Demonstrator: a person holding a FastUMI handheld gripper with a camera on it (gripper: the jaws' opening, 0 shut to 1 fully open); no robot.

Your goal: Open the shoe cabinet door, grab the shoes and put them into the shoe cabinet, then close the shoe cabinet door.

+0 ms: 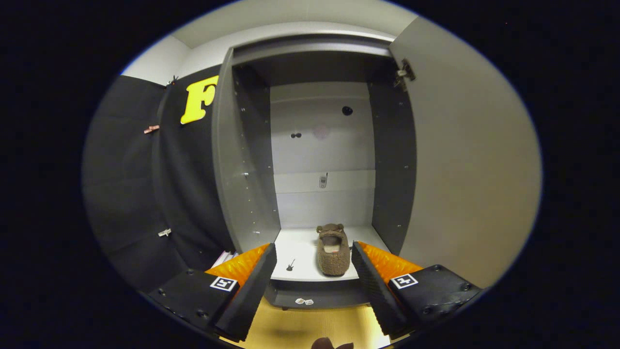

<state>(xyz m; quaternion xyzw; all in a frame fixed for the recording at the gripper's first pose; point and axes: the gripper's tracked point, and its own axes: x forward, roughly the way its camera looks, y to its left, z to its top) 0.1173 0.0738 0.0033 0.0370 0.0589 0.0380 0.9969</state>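
brown fuzzy slipper [333,252], grey cabinet [247,160]

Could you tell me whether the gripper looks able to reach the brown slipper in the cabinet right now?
Probably yes: the door is swung open, the gripper has its jaws spread, and the slipper lies just ahead on the shelf edge, unobstructed.

Tongs [314,271]: ridged fingers, square markers

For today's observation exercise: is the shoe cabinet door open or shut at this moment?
Open. The shoe cabinet door is swung wide to the side, showing the inside, where a brown slipper lies on the bottom shelf. The gripper has its fingers spread, holding nothing.
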